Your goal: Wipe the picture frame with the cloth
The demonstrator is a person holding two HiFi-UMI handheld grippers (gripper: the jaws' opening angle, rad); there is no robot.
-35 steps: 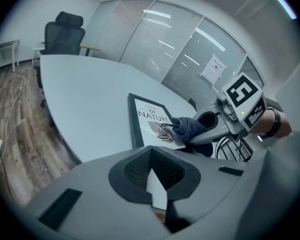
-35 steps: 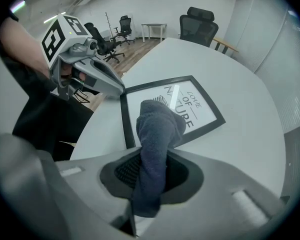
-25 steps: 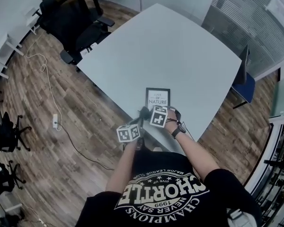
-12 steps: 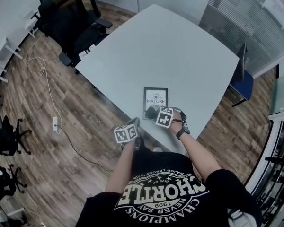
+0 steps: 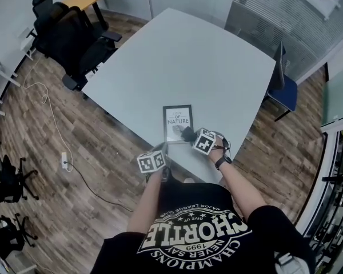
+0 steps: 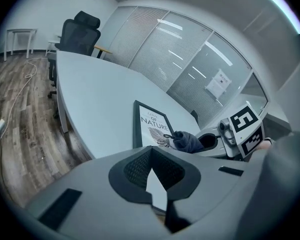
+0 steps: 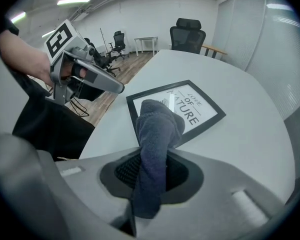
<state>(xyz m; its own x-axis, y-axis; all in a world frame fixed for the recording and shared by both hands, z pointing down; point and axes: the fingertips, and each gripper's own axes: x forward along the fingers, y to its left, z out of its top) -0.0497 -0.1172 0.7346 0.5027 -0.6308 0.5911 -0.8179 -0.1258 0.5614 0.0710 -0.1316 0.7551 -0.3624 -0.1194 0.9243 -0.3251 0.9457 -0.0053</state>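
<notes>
The left gripper [image 6: 151, 156] is hovering over the near edge of the pale grey worktop [image 5: 183, 56], its jaws drawn together with nothing between them. Just ahead of it and a little to its right, the thin black rectangular picture frame [image 5: 178, 123] is lying flat on the worktop, showing a white print. Right of that, the right gripper [image 7: 152, 171] is clamping a dark blue-grey fleecy cloth [image 7: 157, 134]. The cloth is sticking out past the gripper's tips, and its bunched free end is sitting over the frame's near corner, seemingly touching it. The two grippers are pointing toward the frame from either side, near each other but apart.

The print is reading "OF NATURE" in dark capitals, with a smaller word above that is too fine to make out and a leaf drawing below. The person's black T-shirt [image 5: 188, 233] is showing white lettering: "CHORTLE", "CHAMPIONS", "1999", "NEVER GIVE UP" and "MAJOR LEAGUE CLUB".

Far off to the left gripper's left, a white cable [image 5: 43, 99] is trailing across the brown wooden floor [image 5: 103, 153], and black office chairs [image 5: 74, 30] are standing beyond the worktop's far left edge. A dark wristwatch [image 5: 219, 162] is sitting on the wrist behind the right gripper. Well out to that gripper's right, a blue chair [image 5: 284, 93] is standing against the worktop's edge, with a glass wall with blinds [image 5: 263, 10] beyond it.
</notes>
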